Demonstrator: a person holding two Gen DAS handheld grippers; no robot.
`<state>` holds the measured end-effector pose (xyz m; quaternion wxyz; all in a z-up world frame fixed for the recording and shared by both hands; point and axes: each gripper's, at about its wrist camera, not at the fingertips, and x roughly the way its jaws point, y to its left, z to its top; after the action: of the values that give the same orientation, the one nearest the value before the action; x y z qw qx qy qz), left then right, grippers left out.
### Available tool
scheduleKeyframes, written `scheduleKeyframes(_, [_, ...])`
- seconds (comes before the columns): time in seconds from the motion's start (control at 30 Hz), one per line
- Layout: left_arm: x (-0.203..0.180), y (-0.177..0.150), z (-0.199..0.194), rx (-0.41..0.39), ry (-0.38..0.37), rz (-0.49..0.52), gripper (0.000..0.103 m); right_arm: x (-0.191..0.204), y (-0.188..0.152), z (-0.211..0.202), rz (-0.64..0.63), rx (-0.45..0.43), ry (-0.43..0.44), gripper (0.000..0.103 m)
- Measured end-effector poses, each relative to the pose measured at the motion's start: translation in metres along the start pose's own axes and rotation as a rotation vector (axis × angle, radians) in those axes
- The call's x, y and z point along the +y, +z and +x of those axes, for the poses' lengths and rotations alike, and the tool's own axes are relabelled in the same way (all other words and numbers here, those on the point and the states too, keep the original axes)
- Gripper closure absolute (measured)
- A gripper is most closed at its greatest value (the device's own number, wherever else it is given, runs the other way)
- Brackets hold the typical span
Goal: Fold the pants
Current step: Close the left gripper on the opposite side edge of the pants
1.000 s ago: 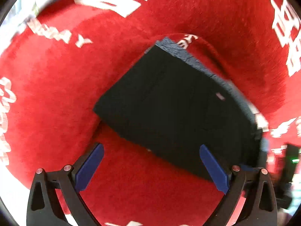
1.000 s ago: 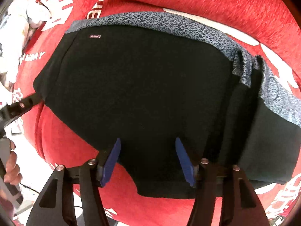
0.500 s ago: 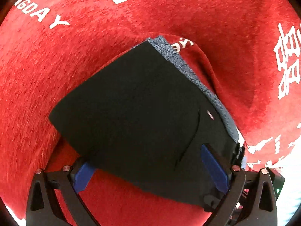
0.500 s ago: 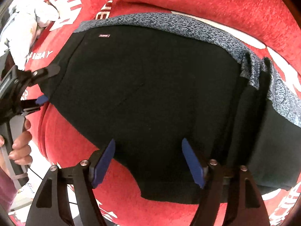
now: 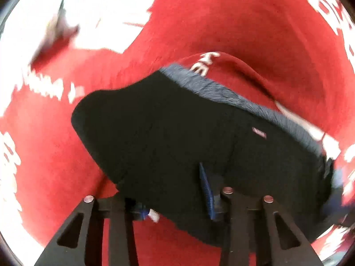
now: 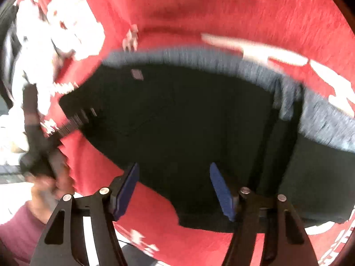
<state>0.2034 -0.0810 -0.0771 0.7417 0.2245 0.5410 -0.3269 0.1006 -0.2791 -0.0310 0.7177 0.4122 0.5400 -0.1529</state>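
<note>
Left fingers (image 5: 206,190) clamped on pants (image 5: 177,137)

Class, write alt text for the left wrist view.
The left gripper is clamped on the near edge of folded black pants with a grey waistband, lying on a red cloth with white lettering.

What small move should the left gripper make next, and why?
Probably lift the clamped edge and carry it over toward the grey waistband. The left gripper has just closed on the pants, which lie flat on the red cloth.
</note>
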Motion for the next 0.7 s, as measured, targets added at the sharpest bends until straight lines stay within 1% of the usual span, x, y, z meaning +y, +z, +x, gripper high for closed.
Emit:
scheduleKeyframes(0.1, [-0.029, -0.008, -0.007, -0.067, 0.132, 0.196, 0.065, 0.012, 0.036, -0.023, -0.005, -0.017, 0.056, 0.033])
scheduleKeyframes(0.13, [-0.032, -0.01, -0.008, -0.081, 0.159, 0.236, 0.065, 0.019, 0.048, -0.026, -0.011, -0.008, 0.082, 0.033])
scheduleKeyframes(0.2, [-0.035, -0.022, -0.01, -0.111, 0.217, 0.324, 0.065, 0.039, 0.075, -0.025, -0.024, 0.035, 0.149, 0.033])
scheduleKeyframes(0.27, [-0.041, -0.028, -0.011, -0.135, 0.263, 0.388, 0.065, 0.067, 0.103, -0.012, -0.082, 0.102, 0.191, 0.029])
scheduleKeyframes(0.3, [-0.046, -0.03, -0.012, -0.148, 0.286, 0.42, 0.065, 0.081, 0.106, -0.005, -0.108, 0.13, 0.184, 0.027])
scheduleKeyframes(0.4, [-0.053, -0.037, -0.009, -0.174, 0.336, 0.488, 0.065, 0.14, 0.122, 0.037, -0.261, 0.252, 0.131, 0.027])
scheduleKeyframes(0.5, [-0.055, -0.034, -0.008, -0.18, 0.345, 0.498, 0.065, 0.18, 0.122, 0.073, -0.368, 0.359, 0.098, 0.027])
scheduleKeyframes(0.57, [-0.053, -0.035, -0.008, -0.183, 0.345, 0.498, 0.065, 0.196, 0.122, 0.097, -0.406, 0.405, 0.05, 0.027])
scheduleKeyframes(0.67, [-0.059, -0.038, -0.009, -0.19, 0.352, 0.503, 0.065, 0.195, 0.125, 0.13, -0.372, 0.484, 0.001, 0.027])
scheduleKeyframes(0.7, [-0.06, -0.039, -0.009, -0.188, 0.354, 0.502, 0.065, 0.188, 0.125, 0.141, -0.346, 0.509, -0.012, 0.033])
